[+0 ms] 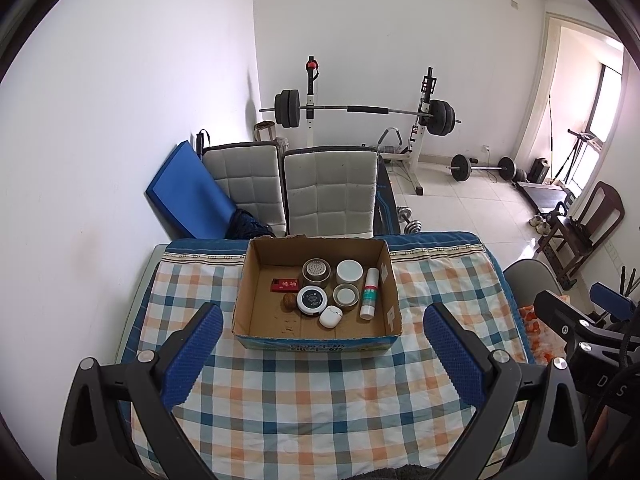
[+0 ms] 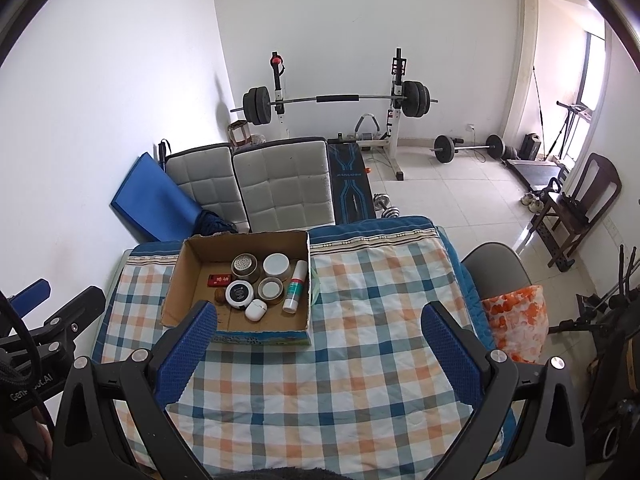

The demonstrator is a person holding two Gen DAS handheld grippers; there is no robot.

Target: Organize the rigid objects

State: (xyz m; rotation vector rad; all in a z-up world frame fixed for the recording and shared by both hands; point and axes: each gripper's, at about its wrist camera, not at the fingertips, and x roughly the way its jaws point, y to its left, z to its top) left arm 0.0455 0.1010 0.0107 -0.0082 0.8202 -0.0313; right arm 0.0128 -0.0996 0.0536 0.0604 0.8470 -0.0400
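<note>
Spread fingers [image 1: 192, 356], cardboard box [image 1: 316, 338] beyond

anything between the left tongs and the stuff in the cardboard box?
Only the box's own near wall. The left tongs hang open over bare checked cloth, short of the cardboard box. The white earbud case and black-lidded tin sit just behind that wall, so reach in from above.
</note>
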